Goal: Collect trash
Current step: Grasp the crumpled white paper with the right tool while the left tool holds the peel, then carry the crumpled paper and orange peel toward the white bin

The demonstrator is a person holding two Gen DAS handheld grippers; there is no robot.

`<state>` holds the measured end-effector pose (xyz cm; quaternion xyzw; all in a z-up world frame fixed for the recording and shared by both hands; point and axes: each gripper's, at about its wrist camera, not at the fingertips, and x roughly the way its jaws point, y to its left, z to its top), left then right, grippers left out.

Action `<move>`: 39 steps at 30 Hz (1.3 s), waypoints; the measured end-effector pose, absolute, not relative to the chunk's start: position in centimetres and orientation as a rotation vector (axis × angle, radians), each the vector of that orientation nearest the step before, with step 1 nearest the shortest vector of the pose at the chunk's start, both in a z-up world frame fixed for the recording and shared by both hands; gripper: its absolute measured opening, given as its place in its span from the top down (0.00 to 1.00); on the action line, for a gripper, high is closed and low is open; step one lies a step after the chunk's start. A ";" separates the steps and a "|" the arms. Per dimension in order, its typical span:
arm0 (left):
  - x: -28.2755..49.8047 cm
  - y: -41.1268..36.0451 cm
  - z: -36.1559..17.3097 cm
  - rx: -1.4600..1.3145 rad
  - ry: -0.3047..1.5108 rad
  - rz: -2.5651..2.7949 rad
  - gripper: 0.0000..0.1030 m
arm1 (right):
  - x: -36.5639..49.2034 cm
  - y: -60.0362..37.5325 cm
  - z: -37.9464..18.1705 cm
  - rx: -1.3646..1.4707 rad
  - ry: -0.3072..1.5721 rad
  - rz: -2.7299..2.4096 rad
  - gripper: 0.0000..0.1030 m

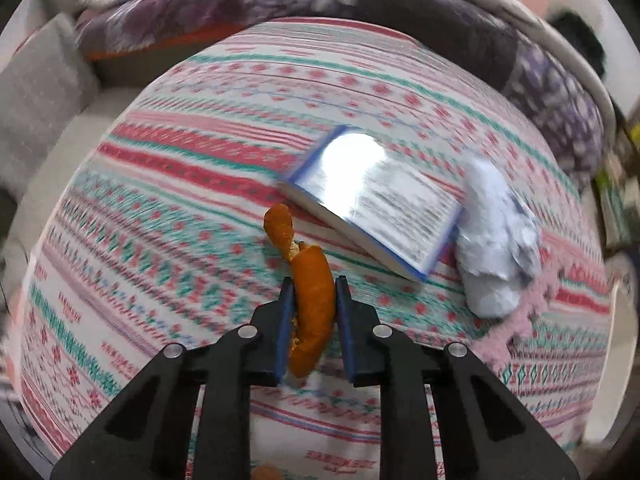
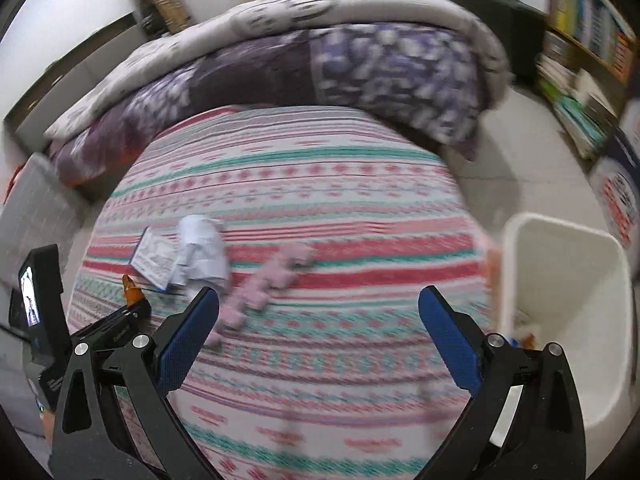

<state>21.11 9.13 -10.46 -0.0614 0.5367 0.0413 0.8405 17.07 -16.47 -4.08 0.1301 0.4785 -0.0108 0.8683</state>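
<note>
Orange and bumpy, a curled strip of orange peel (image 1: 310,280) sits squeezed between the two blue pads of the left tongs (image 1: 312,284). The peel is long and bent like a hook, and its far end pokes out past the tips, over the bed (image 1: 160,200). The bed has a soft cover with red, pink and green stripes and little flower shapes.

Just past the peel lies a flat, shiny book (image 1: 372,196) with a blue edge. Light bounces off its smooth cover. A crumpled ball of white paper (image 1: 496,240) lies touching the book's right side. It looks wrinkly and lumpy. Next to the paper is a fuzzy pink thing (image 1: 524,312) with a bumpy edge; the blur hides what it is.

The right tongs (image 2: 319,308) are wide open with nothing between their blue pads. They hang over the striped bed. From this side the white paper (image 2: 202,248), the book (image 2: 154,258) and the pink thing (image 2: 268,280) lie close together on the left part of the bed. A white plastic bin (image 2: 568,280) with smooth walls stands at the right side of the bed, with a few scraps at its bottom. A thick purple and grey blanket (image 2: 320,68) is piled at the far end of the bed.
</note>
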 end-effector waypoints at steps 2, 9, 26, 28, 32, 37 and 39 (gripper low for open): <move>21.0 10.6 -10.2 -0.187 1.128 0.116 0.81 | 18.2 -14.8 -4.5 0.261 1.009 0.015 0.07; 20.7 15.9 -8.7 -0.358 1.065 0.250 0.81 | 22.1 -8.1 -7.1 0.146 1.058 0.114 0.07; 20.0 16.8 -7.2 -0.395 1.015 0.251 0.81 | 24.5 -5.2 -8.7 0.055 1.040 0.139 0.53; 19.7 16.6 -6.2 -0.387 0.983 0.251 0.81 | 23.9 -5.1 -7.3 0.052 1.003 0.145 0.53; 19.1 16.5 -4.2 -0.391 0.930 0.240 0.81 | 22.8 -5.6 -4.3 0.062 0.927 0.139 0.53; 17.9 15.5 -1.4 -0.368 0.856 0.213 0.81 | 21.2 -6.4 -0.4 0.071 0.833 0.114 0.53; 17.2 15.1 -0.2 -0.358 0.825 0.199 0.81 | 20.7 -6.7 0.8 0.074 0.803 0.103 0.53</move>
